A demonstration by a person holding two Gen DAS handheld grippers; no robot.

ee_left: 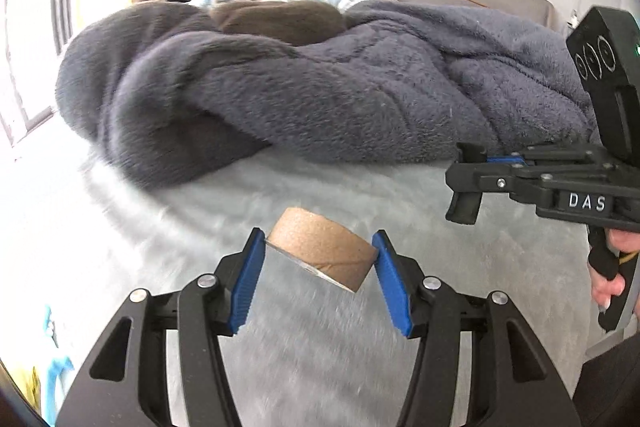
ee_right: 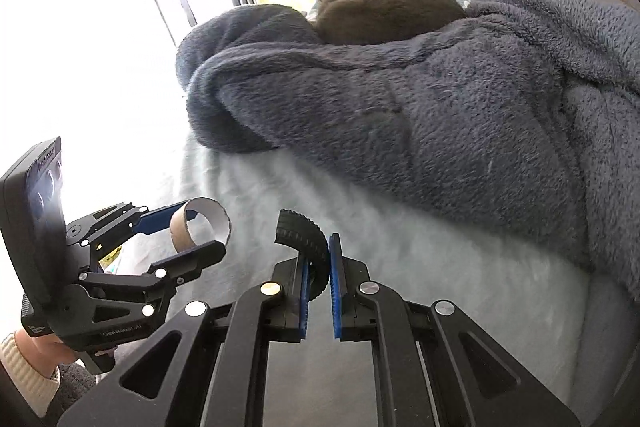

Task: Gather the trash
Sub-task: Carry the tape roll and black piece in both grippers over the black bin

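**Cardboard tube and tyre piece lifted over the bed**

Left wrist view: the left gripper (ee_left: 320, 257) grasps a short brown cardboard tube (ee_left: 324, 253) between its blue pads, axis slanting from far left to near right above the pale grey bed (ee_left: 360, 195). The right gripper (ee_left: 464, 187), at right, reads "DAS".

Right wrist view: only here the tube's hollow bore shows, and the right gripper clenches a curved black ribbed rubber tyre piece (ee_right: 306, 239). A dark grey fleece blanket (ee_right: 400, 107) lies beyond.

Left tongs (ee_left: 320, 259) half-spread around a load, right tongs (ee_right: 319, 259) pinched tight (both angled downward).
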